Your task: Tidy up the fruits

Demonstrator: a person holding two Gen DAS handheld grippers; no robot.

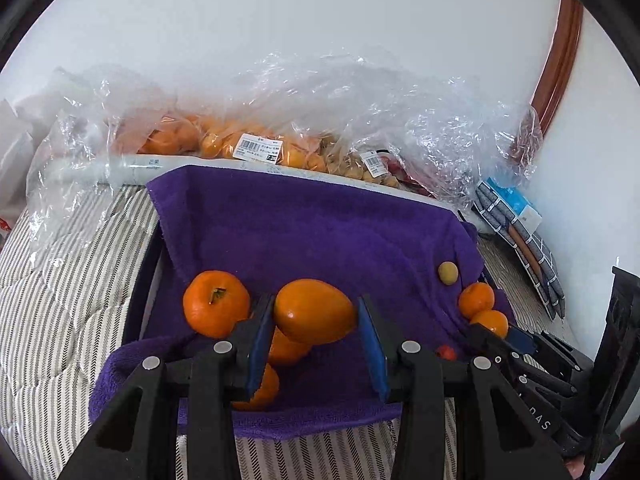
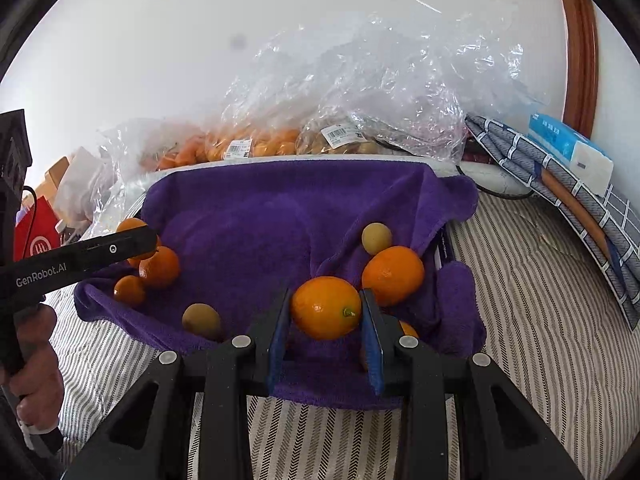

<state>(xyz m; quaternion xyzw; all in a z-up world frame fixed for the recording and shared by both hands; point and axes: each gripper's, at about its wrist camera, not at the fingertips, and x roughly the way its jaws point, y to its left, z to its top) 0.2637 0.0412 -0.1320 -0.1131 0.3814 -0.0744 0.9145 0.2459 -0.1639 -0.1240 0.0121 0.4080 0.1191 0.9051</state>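
A purple towel (image 1: 304, 232) lines a tray on the striped bed; it also shows in the right wrist view (image 2: 256, 216). My left gripper (image 1: 316, 316) is shut on an orange (image 1: 314, 310) above the towel's left side, with several oranges (image 1: 216, 302) lying below and beside it. My right gripper (image 2: 326, 312) is shut on an orange (image 2: 326, 307) at the towel's right side, next to another orange (image 2: 393, 274). Small yellow-green fruits (image 2: 376, 237) (image 2: 201, 320) lie on the towel. The left gripper's finger (image 2: 100, 250) reaches in from the left in the right wrist view.
Clear plastic bags (image 1: 248, 144) of oranges and small brown fruits with price labels lie behind the tray against the white wall. Folded grey checked cloth (image 2: 560, 184) with a blue-white tissue pack (image 2: 568, 148) lies at right. Red bag (image 2: 36, 236) at far left. Striped bedding (image 2: 520, 300) surrounds the tray.
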